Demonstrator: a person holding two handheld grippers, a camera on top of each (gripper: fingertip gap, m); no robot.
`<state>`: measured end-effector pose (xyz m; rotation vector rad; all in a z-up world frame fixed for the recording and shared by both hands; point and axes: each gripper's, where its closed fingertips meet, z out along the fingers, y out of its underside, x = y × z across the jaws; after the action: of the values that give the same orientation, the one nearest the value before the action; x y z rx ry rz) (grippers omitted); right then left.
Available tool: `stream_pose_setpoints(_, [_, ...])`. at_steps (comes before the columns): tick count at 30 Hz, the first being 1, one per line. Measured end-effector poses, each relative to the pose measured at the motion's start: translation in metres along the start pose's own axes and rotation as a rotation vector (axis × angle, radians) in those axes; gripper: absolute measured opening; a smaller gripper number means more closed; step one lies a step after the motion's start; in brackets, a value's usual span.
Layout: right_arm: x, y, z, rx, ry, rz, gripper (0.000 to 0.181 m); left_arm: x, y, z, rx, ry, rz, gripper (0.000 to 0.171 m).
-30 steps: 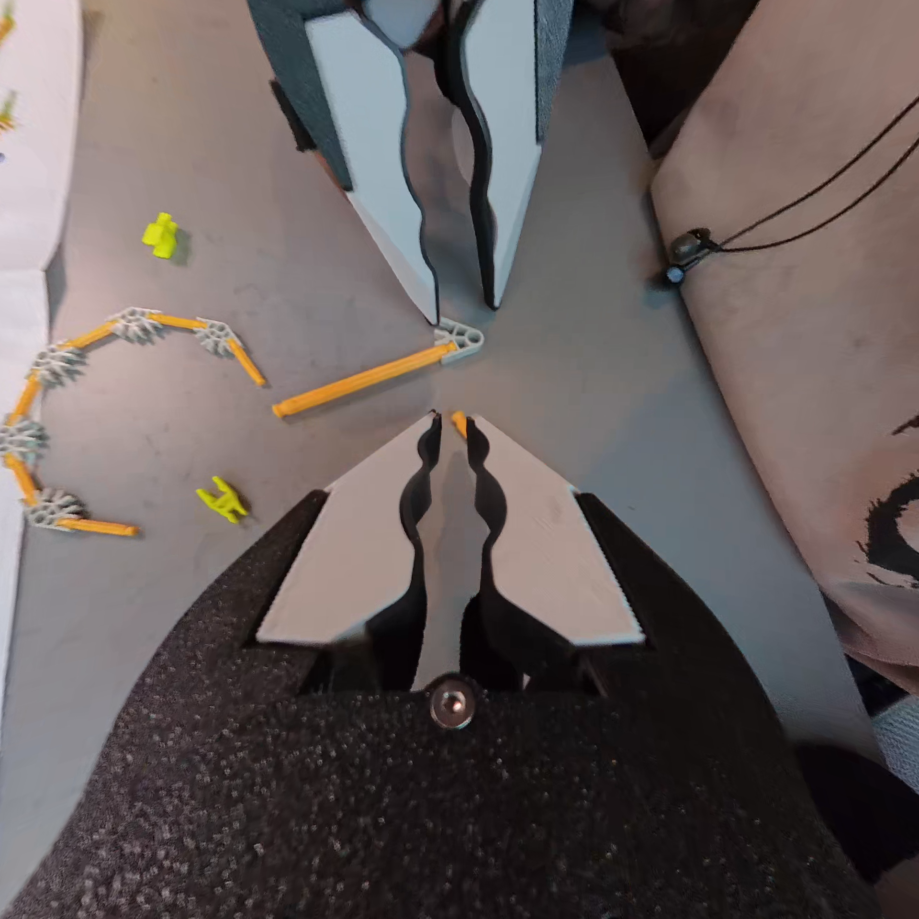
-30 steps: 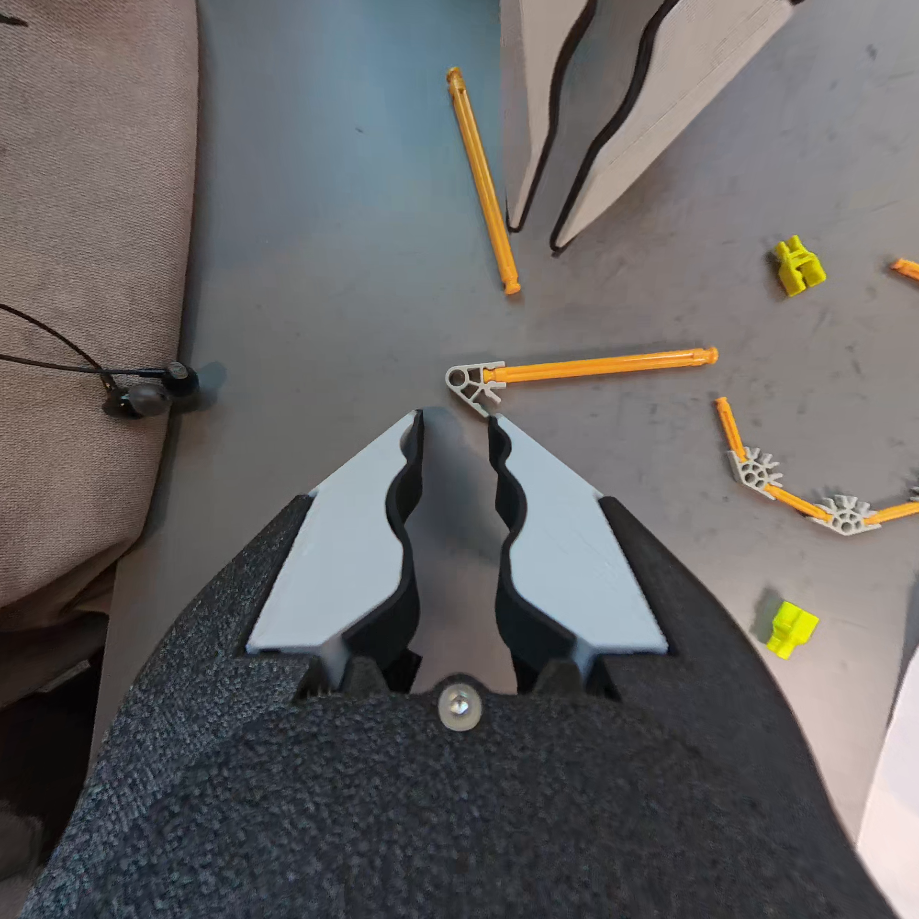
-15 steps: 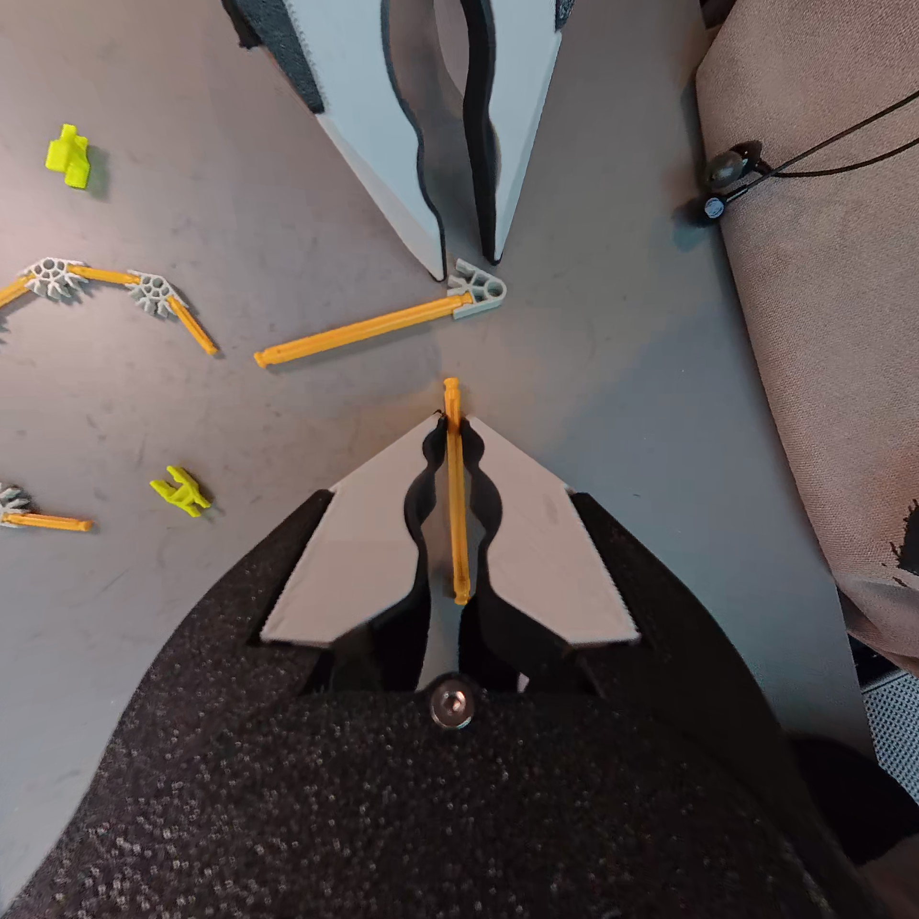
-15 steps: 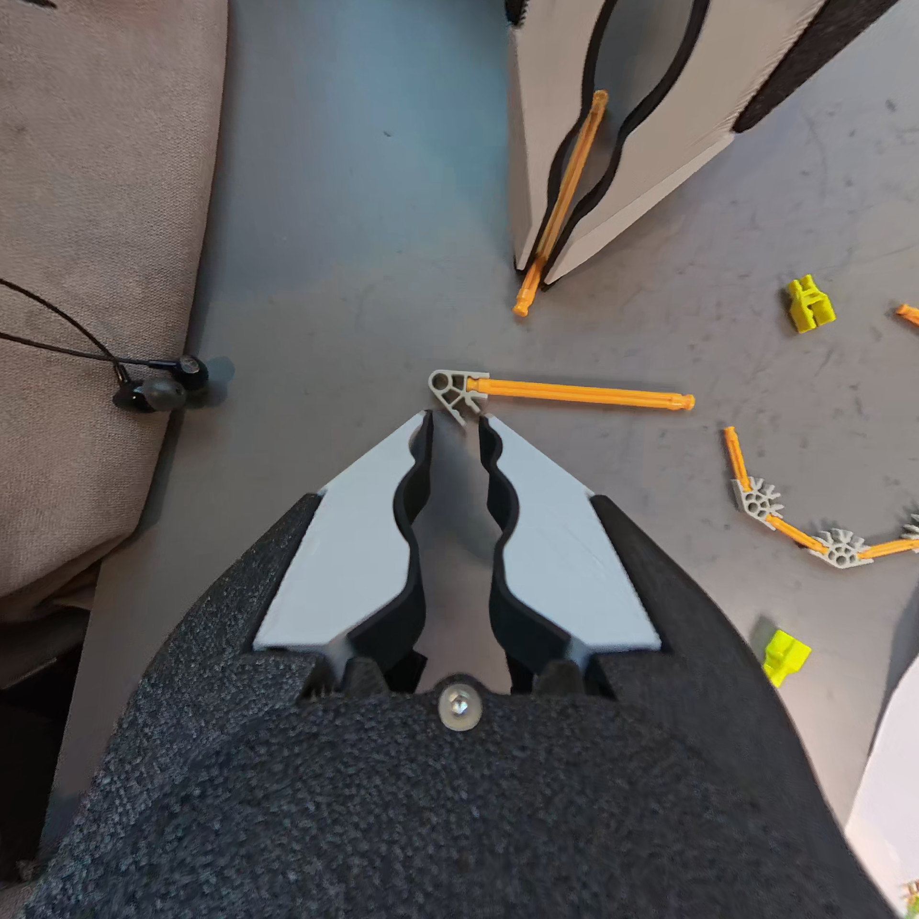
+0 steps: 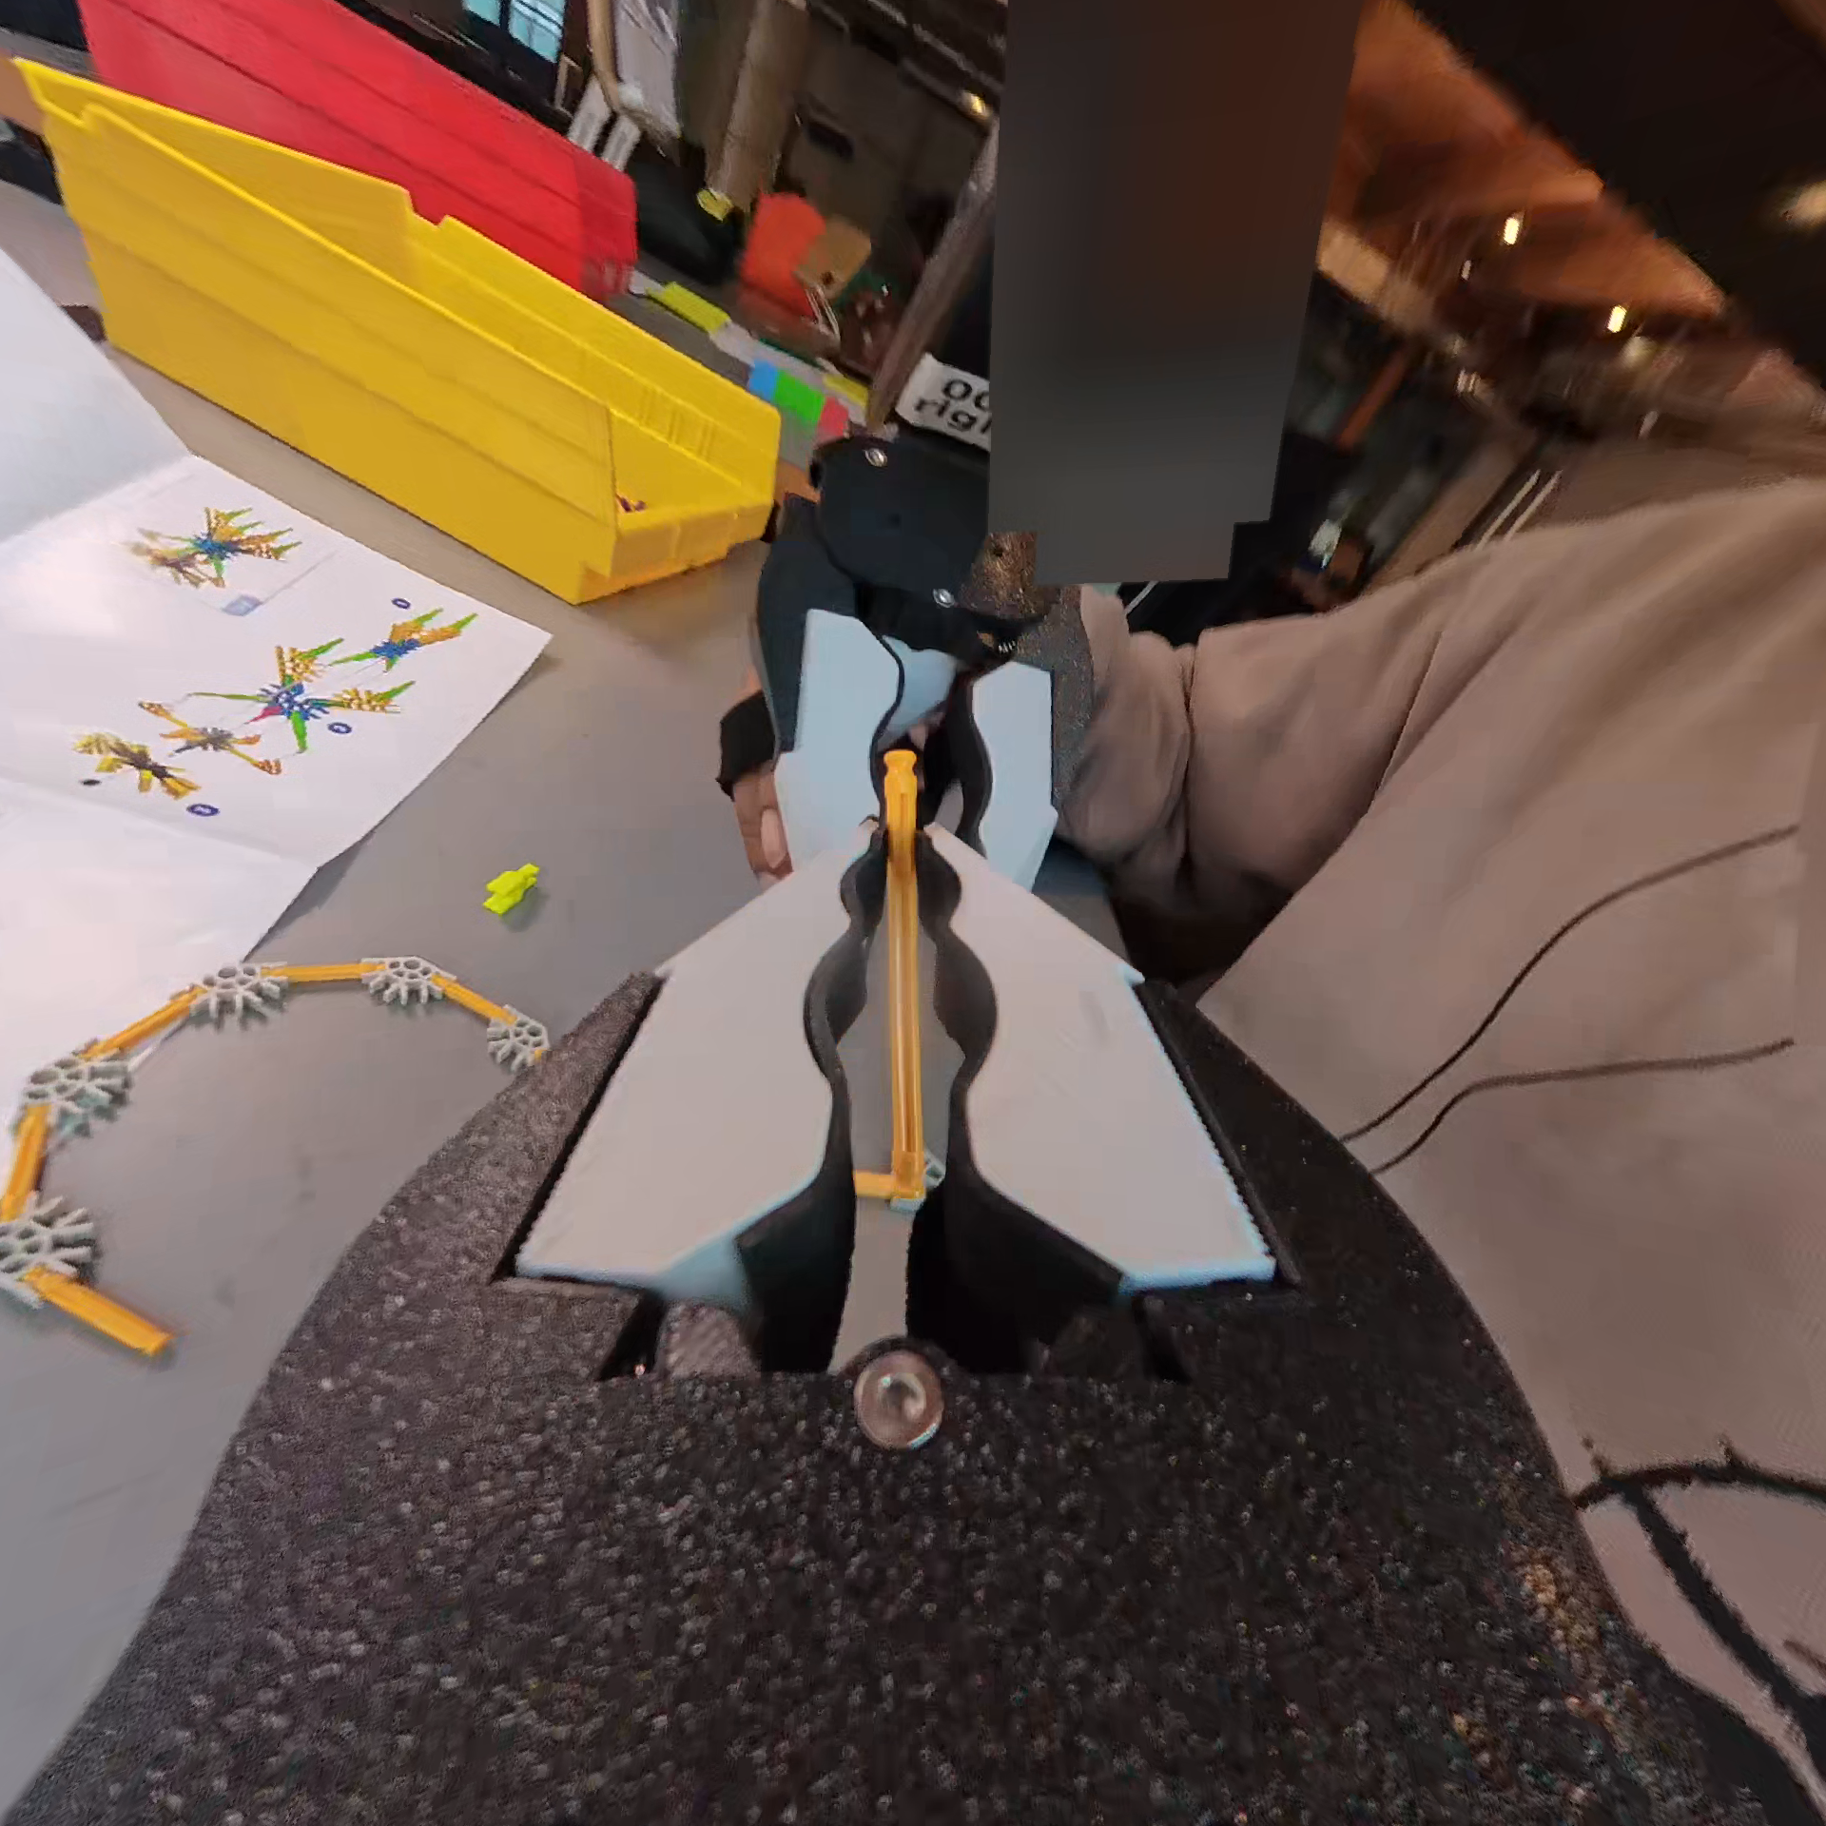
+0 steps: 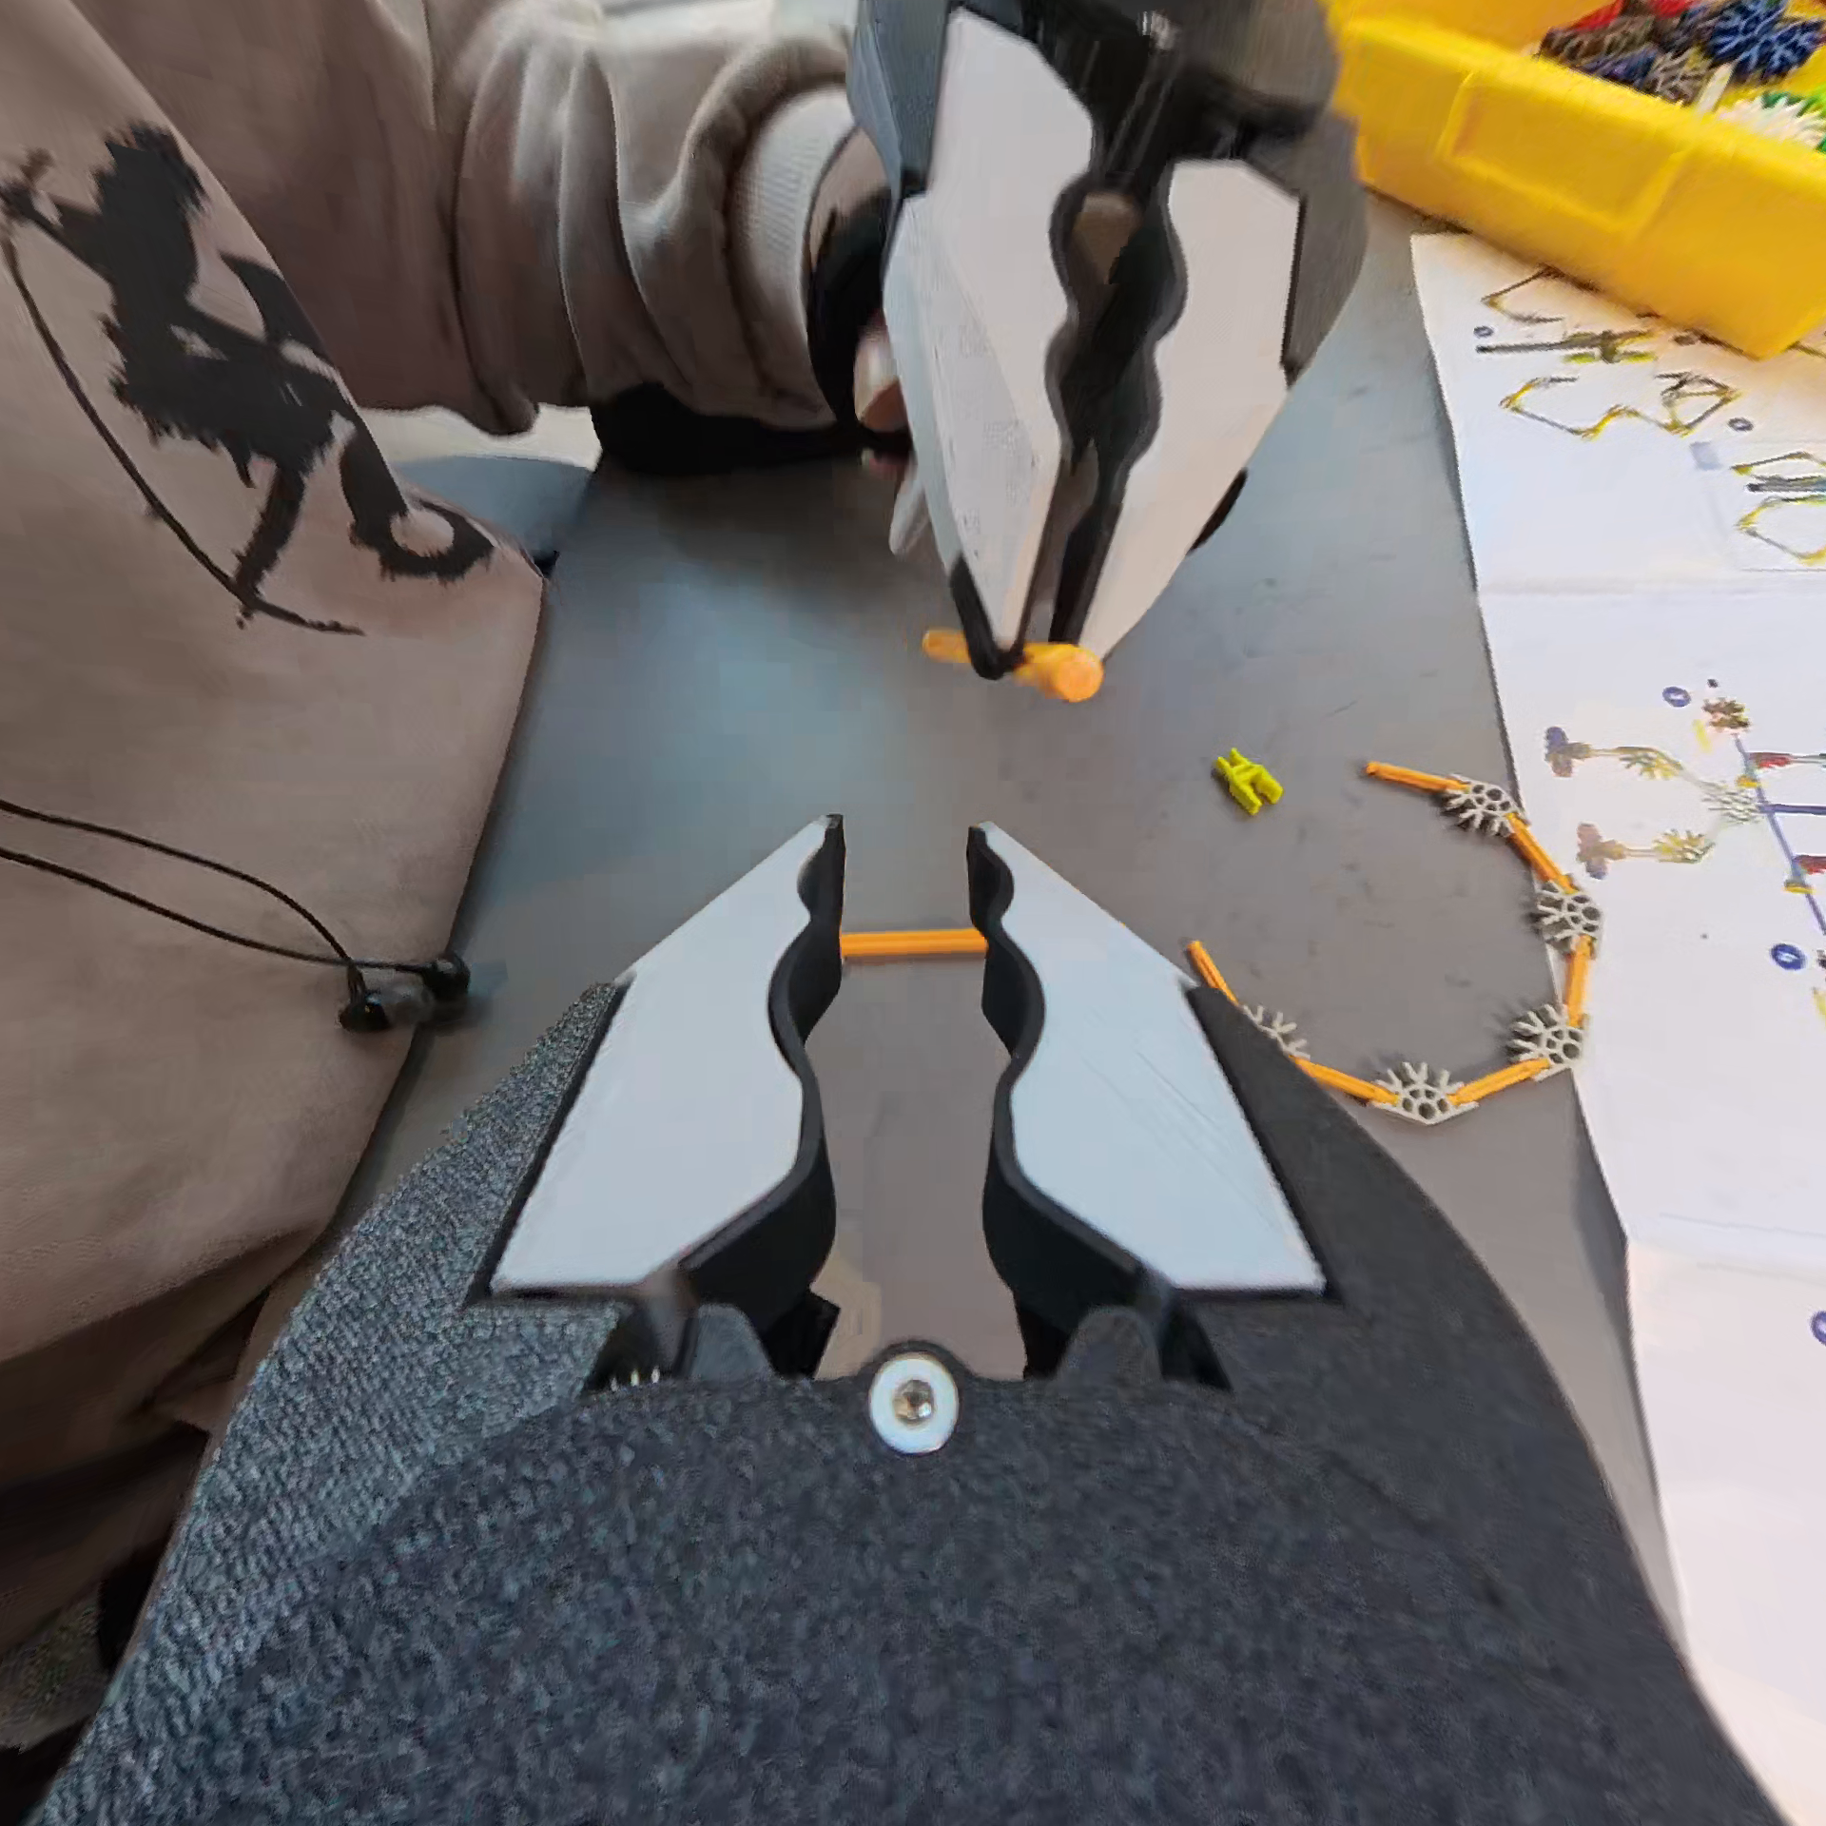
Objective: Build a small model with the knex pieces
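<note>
My left gripper point(image 5: 901, 835) is shut on an orange rod point(image 5: 902, 988) that runs lengthwise between its fingers and sticks out past the tips. It is held above the grey table point(image 5: 613, 711). In the right wrist view the left gripper point(image 6: 1028, 632) points down with the rod point(image 6: 1057, 672) across its tips. My right gripper point(image 6: 906, 830) is open and empty. A second orange rod point(image 6: 914, 944) lies on the table across the gap between its fingers, with both ends hidden. The right gripper point(image 5: 909, 711) faces the left one closely.
A curved chain of orange rods and grey snowflake connectors point(image 5: 296, 978) point(image 6: 1541, 988) lies on the table beside a yellow-green clip point(image 5: 511, 886) point(image 6: 1247, 781). Instruction sheets point(image 5: 247, 692), a yellow bin point(image 5: 395, 346) and a red bin point(image 5: 395, 128) stand beyond. A person's beige sweatshirt point(image 6: 198, 692) borders the table. Tip to tip, the grippers are about 5 centimetres apart.
The left gripper closed on the loose rod and lifted it off the table, tilting up. The right gripper opened wider and moved over the rod with the grey connector.
</note>
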<state>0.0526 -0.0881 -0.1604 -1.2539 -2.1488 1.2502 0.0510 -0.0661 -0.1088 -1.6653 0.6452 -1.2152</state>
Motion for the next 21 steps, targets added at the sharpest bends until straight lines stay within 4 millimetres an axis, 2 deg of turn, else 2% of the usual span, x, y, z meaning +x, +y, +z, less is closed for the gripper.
stream_pose_setpoints(4, [0.002,-0.015,0.0,0.125,-0.055,0.127,0.024,-0.009,-0.014,0.003,0.174,0.053,-0.224,0.005])
stream_pose_setpoints(9, [0.009,-0.03,0.001,0.256,-0.069,0.224,0.019,-0.011,-0.014,0.007,0.212,0.062,-0.256,0.005])
stream_pose_setpoints(12, [0.012,-0.028,0.001,0.26,-0.072,0.249,0.007,-0.01,-0.015,0.007,0.204,0.051,-0.219,0.005])
stream_pose_setpoints(16, [0.008,-0.01,-0.002,0.151,-0.131,0.314,0.005,-0.009,-0.006,0.007,0.108,0.017,-0.135,0.005])
stream_pose_setpoints(18, [0.01,-0.001,-0.007,0.115,-0.134,0.345,0.005,-0.013,0.006,0.005,-0.003,-0.038,-0.026,0.006])
stream_pose_setpoints(21, [0.009,0.012,-0.016,0.057,-0.154,0.347,0.005,-0.025,0.038,-0.001,-0.246,-0.153,0.218,0.013])
